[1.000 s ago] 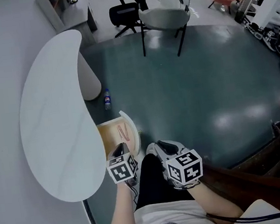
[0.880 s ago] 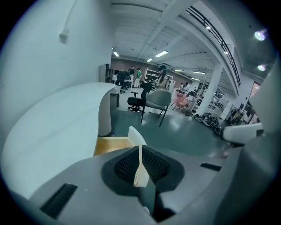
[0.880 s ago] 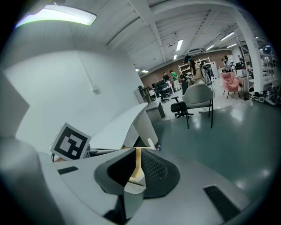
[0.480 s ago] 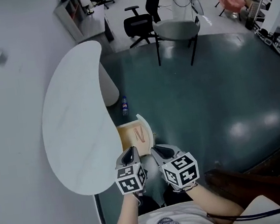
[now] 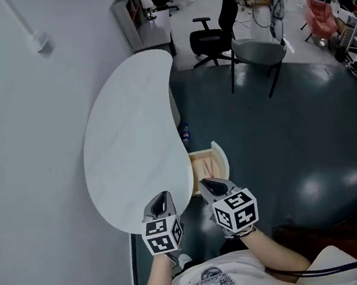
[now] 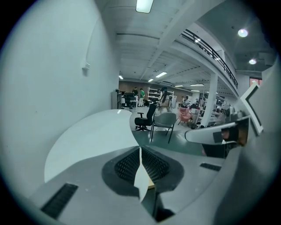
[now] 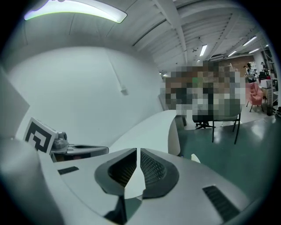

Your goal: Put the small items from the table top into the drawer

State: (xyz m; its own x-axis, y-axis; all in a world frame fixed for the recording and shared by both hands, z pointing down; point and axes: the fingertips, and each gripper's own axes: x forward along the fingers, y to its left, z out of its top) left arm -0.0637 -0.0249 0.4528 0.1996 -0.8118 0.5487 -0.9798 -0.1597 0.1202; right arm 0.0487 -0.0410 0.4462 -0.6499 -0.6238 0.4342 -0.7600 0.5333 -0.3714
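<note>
The white curved table top [image 5: 135, 134] is bare; I see no small items on it. Under its right edge the drawer [image 5: 217, 155] stands open, and thin reddish items [image 5: 208, 166] lie on its wooden floor. My left gripper [image 5: 162, 197] hovers over the table's near end, shut and empty. To its right, in front of the drawer, my right gripper [image 5: 205, 184] has just been closing with nothing between its pads, which now nearly meet. In the gripper views the left gripper [image 6: 140, 151] and right gripper [image 7: 138, 151] both point along the table [image 6: 88, 140].
A small blue bottle [image 5: 184, 132] stands on the dark floor by the table's pedestal [image 5: 175, 110]. Farther back are a grey chair [image 5: 256, 54] and a black office chair [image 5: 216, 32]. A white wall [image 5: 24, 159] runs along the table's left. A dark wooden piece [image 5: 337, 232] sits at lower right.
Both grippers have risen and moved forward from low beside the drawer; the left one now hangs over the table's near end. The drawer stays open.
</note>
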